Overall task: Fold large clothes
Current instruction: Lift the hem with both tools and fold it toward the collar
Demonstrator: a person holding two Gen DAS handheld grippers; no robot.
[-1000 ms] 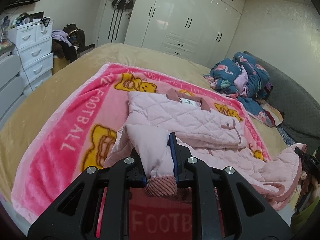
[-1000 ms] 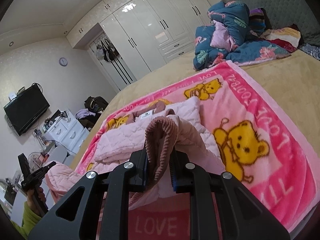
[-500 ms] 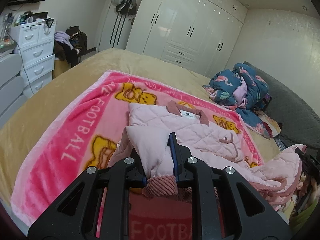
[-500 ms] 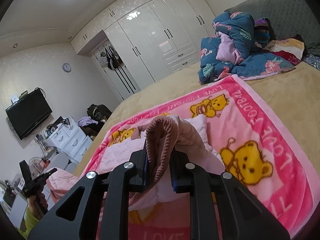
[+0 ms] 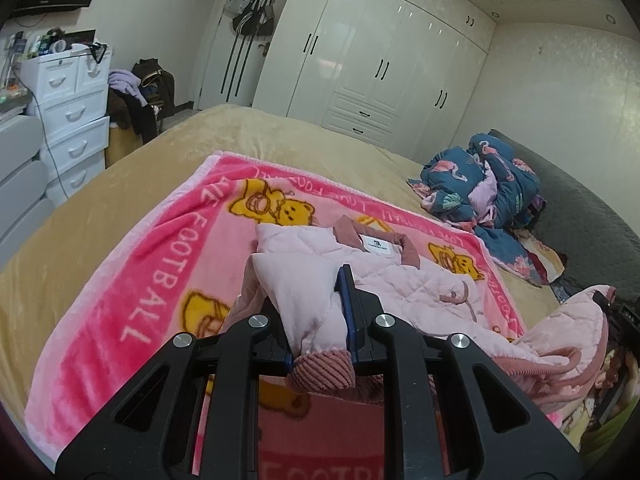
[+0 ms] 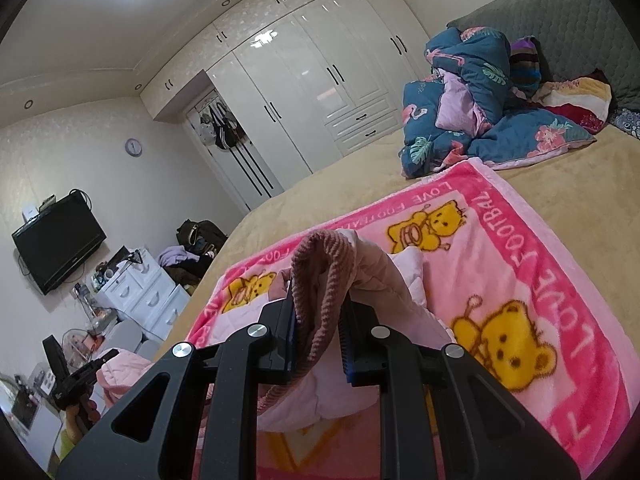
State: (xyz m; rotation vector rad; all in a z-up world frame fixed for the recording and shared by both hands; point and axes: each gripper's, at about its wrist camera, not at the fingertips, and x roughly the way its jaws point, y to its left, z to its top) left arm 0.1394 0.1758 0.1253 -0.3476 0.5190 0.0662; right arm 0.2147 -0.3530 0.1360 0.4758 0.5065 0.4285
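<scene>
A pale pink quilted jacket (image 5: 400, 280) with a ribbed dusty-pink collar lies collar-far on a pink bear-print blanket (image 5: 132, 264). My left gripper (image 5: 320, 320) is shut on the jacket's near hem, whose ribbed trim (image 5: 324, 372) hangs below the pads. In the right wrist view my right gripper (image 6: 318, 332) is shut on another ribbed edge (image 6: 316, 280) of the same jacket (image 6: 384, 280), lifted above the blanket (image 6: 520, 280). The other gripper (image 6: 76, 376) and its bunch of pink fabric show at far left there.
The blanket covers a tan bed (image 5: 100, 200). A heap of blue flamingo bedding (image 5: 488, 184) lies by the grey headboard (image 5: 580, 216). White drawers (image 5: 68, 112) and piled clothes stand left of the bed; white wardrobes (image 5: 380, 60) line the far wall.
Both grippers have risen a little with the jacket's hem, lifting the near part of the jacket off the blanket. Both grips are unchanged.
</scene>
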